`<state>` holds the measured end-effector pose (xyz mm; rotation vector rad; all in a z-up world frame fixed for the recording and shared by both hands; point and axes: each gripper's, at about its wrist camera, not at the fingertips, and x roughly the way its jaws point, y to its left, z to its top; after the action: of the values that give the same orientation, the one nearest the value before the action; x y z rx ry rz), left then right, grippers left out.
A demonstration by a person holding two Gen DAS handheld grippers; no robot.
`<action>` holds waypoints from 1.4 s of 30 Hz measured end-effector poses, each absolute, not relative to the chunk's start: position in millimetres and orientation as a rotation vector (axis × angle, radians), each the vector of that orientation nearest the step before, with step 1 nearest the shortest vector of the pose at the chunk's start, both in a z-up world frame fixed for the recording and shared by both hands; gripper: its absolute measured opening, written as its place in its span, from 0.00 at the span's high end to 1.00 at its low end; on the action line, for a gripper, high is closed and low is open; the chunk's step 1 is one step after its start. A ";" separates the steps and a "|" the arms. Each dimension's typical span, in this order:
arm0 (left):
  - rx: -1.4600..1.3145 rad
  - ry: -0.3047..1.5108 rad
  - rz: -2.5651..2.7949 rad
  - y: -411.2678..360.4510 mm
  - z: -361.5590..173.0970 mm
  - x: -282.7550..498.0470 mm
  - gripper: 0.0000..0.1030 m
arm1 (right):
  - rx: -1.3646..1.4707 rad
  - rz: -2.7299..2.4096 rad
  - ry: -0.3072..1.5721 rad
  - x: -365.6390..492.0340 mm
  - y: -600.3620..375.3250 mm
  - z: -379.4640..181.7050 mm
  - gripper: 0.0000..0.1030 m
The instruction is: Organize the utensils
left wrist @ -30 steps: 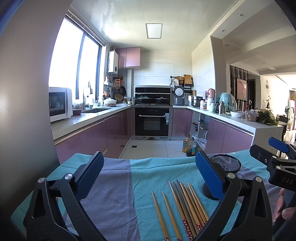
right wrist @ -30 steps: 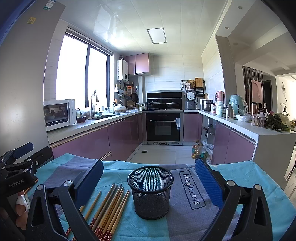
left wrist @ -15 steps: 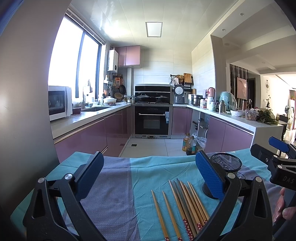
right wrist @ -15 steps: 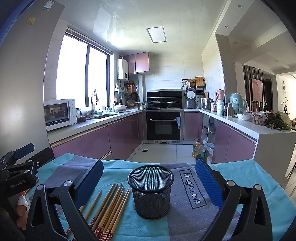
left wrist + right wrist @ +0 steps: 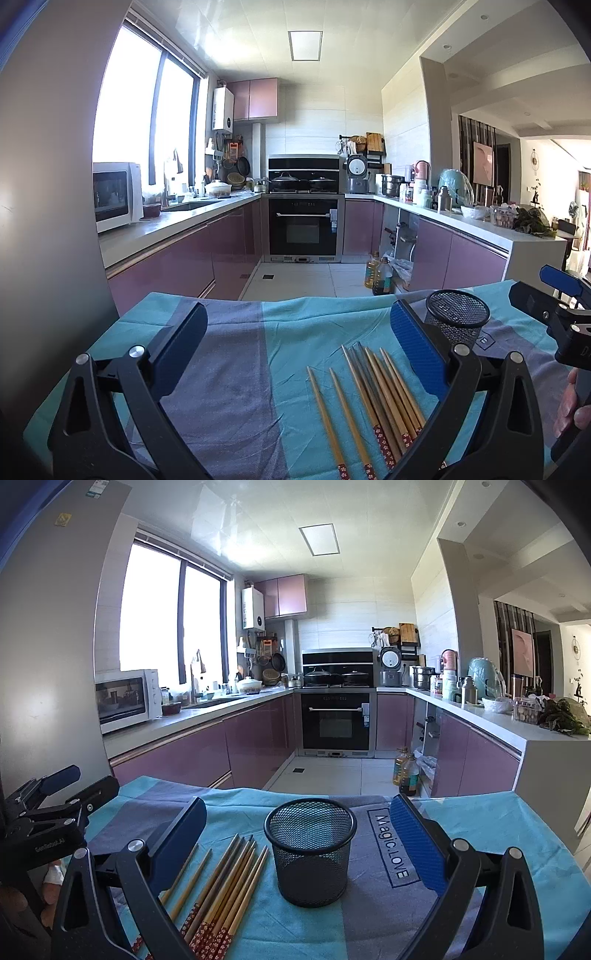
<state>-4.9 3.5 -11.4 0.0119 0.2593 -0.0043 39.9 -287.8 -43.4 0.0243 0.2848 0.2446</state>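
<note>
- My left gripper (image 5: 299,341) is holding its jaws spread wide, with nothing between the blue pads but cloth.
- My right gripper (image 5: 298,827) is likewise standing wide open and gripping nothing; the black mesh cup (image 5: 309,853) is sitting upright on the cloth out ahead, framed between its two pads and touching neither.
- In the left wrist view, the chopsticks (image 5: 373,402) are lying flat on the cloth just inside my right-hand pad: two wooden ones lying a little apart to the left, the rest packed side by side, their patterned red ends pointing back toward me.
- In the right wrist view, the same chopsticks (image 5: 221,882) are lying just left of the mesh cup, close beside it; I cannot tell whether the nearest one is touching its base.
- The tablecloth (image 5: 480,823), teal with grey-purple bands, is covering the table, and the words "Magic.LOVE" (image 5: 391,845) are printed on it just right of the cup.
- From the left wrist view, the mesh cup (image 5: 458,317) is showing behind my right pad, and my right gripper (image 5: 561,310) is hovering at the far right edge with fingers (image 5: 570,410) of my hand wrapped around its handle.
- From the right wrist view, my left gripper (image 5: 55,801) is hanging at the left edge.
- Beyond the table, a kitchen with purple cabinets (image 5: 255,738), an oven (image 5: 338,720) and a microwave (image 5: 125,698) is filling the background.
</note>
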 end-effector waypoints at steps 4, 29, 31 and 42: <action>0.040 0.330 -0.019 8.3 -21.3 2.8 0.05 | -0.012 0.327 0.380 41.1 -275.6 -55.4 0.06; 0.129 0.853 -0.194 -3.6 -120.5 80.1 0.38 | -0.013 0.399 0.887 107.4 -227.7 -132.3 0.61; 0.133 0.871 -0.201 -5.4 -123.8 82.7 0.45 | -0.021 0.391 0.889 107.8 -227.8 -132.9 0.62; 0.119 0.906 -0.232 -12.9 -134.0 105.8 0.59 | -0.080 0.371 0.916 120.4 -210.9 -136.5 0.67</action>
<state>105.8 -12.9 -134.0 0.1190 0.9064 -0.2319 120.4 -210.9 -136.5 -0.0800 0.9163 0.3706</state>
